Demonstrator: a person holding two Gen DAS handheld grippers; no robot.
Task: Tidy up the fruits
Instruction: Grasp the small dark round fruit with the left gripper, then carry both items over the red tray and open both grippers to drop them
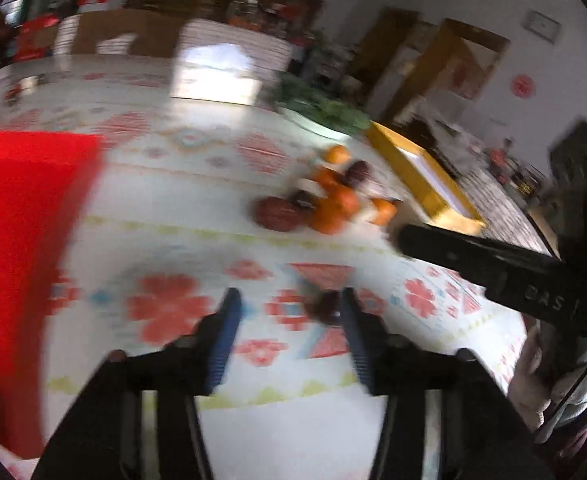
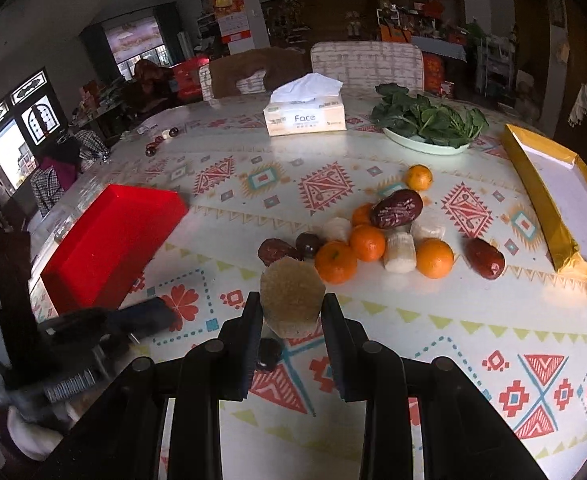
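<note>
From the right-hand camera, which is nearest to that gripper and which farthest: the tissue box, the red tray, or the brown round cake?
1. Brown round cake: clamped between the right gripper fingers.
2. Red tray: farther out, to the left on the table.
3. Tissue box: farthest, at the table's far side, near the chairs.

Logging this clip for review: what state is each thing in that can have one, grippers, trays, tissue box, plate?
Right gripper: shut on a brown ridged piece.
Left gripper: open, nothing held; a small dark fruit lies by its right finger.
Red tray: empty as far as it shows.
Tissue box: open, tissue sticking up.
Plate: piled with leafy greens.
Gold tray: lined white, no fruit inside.
</note>
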